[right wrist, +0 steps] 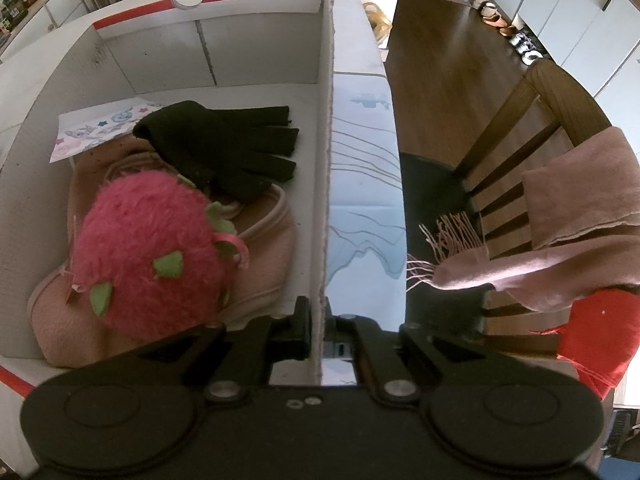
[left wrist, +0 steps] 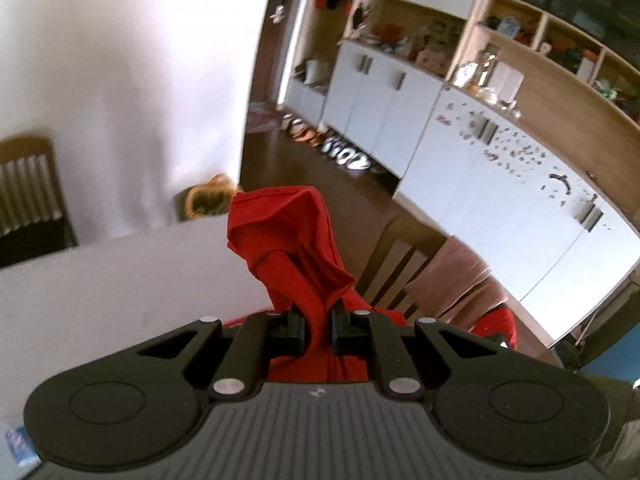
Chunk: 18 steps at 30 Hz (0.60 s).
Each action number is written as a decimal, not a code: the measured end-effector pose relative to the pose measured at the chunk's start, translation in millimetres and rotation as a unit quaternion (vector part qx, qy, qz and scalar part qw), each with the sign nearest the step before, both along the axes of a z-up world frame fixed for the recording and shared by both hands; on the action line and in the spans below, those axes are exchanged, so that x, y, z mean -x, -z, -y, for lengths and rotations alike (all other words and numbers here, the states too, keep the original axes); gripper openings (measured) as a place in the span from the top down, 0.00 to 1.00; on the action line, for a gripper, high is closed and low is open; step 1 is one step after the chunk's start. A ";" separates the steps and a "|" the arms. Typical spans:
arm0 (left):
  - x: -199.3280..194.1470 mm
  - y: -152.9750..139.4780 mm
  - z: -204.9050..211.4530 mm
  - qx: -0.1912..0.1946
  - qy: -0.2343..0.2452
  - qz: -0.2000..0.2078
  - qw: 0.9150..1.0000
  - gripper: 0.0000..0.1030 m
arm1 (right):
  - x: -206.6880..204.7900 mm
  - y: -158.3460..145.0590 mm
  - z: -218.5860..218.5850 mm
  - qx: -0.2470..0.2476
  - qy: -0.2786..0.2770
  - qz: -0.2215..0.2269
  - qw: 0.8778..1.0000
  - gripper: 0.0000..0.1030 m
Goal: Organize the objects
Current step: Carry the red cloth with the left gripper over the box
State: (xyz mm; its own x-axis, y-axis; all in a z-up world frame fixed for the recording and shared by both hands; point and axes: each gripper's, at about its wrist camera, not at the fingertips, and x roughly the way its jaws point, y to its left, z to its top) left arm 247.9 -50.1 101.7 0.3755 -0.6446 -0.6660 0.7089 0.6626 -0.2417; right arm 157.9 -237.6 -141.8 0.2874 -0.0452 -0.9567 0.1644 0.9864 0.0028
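Your left gripper (left wrist: pixel 319 330) has its jaws clamped on a red cloth (left wrist: pixel 288 240), which stands up and away from them, long axis running forward, above the white worktop (left wrist: pixel 120 280). Your right gripper (right wrist: pixel 318 334) has its jaws shut on the box wall (right wrist: pixel 326 160), edge-on straight ahead. Left of that wall, inside the box, lie a pink plush (right wrist: pixel 148 252) and a black glove (right wrist: pixel 224 144), fingers pointing right. The worktop's edge lies right; beyond stands a chair (right wrist: pixel 516 152) with a scarf (right wrist: pixel 576 220). No writing is readable.

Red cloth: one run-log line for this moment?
left gripper: shut on red cloth | right gripper: shut on box wall | box: plush, gloves inside
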 end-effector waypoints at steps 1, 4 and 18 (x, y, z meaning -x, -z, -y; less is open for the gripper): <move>0.3 -0.5 9.2 0.001 0.005 0.003 1.000 0.90 | -0.1 0.1 0.0 0.000 0.000 0.000 1.000 0.98; 0.6 1.5 33.0 0.020 0.026 0.012 0.999 0.90 | -0.2 0.3 -0.1 0.000 -0.002 0.000 1.000 0.98; -15.3 100.6 77.5 -0.019 0.037 -0.056 0.998 0.90 | 0.1 0.7 1.9 -0.008 0.002 0.002 1.000 0.98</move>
State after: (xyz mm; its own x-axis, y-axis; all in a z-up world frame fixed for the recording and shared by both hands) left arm 263.3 -127.6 1.1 0.2494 -0.6406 -0.7263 0.7259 0.6201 -0.2976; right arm 157.9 -239.5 -142.5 0.2917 -0.0309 -0.9560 0.1678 0.9856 0.0193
